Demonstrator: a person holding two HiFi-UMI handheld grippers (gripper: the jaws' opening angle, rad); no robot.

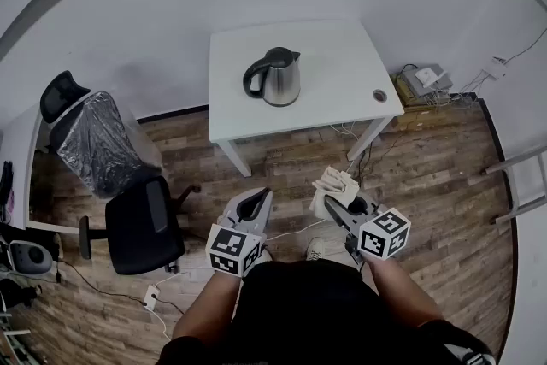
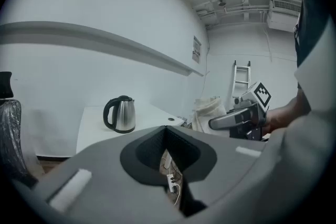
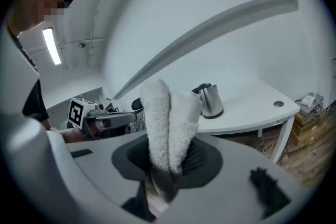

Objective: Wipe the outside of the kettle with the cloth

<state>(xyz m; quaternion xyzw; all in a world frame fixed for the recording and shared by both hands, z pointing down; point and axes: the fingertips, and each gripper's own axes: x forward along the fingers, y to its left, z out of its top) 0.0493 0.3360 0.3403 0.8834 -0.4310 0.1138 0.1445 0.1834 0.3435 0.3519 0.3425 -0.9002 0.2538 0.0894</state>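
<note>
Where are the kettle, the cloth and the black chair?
kettle (image 1: 281, 83): head view, on its shiny steel body.
cloth (image 3: 167, 118): right gripper view, on the white fold sticking up.
black chair (image 1: 141, 228): head view, on its seat.

Two grippers: the left gripper (image 1: 259, 199) and the right gripper (image 1: 333, 205), each with two fingers (image 2: 94, 176). One cloth (image 3: 167, 113), pinched between the right gripper's fingers. One kettle (image 1: 275, 78), well ahead of both pairs of fingers, on one white desk (image 1: 342, 64). Two chairs, both left of the left gripper's fingers: one black chair (image 1: 141, 226) and one plastic-wrapped chair (image 1: 94, 137). One ladder (image 1: 523, 184), far right of the right gripper's fingers.
</note>
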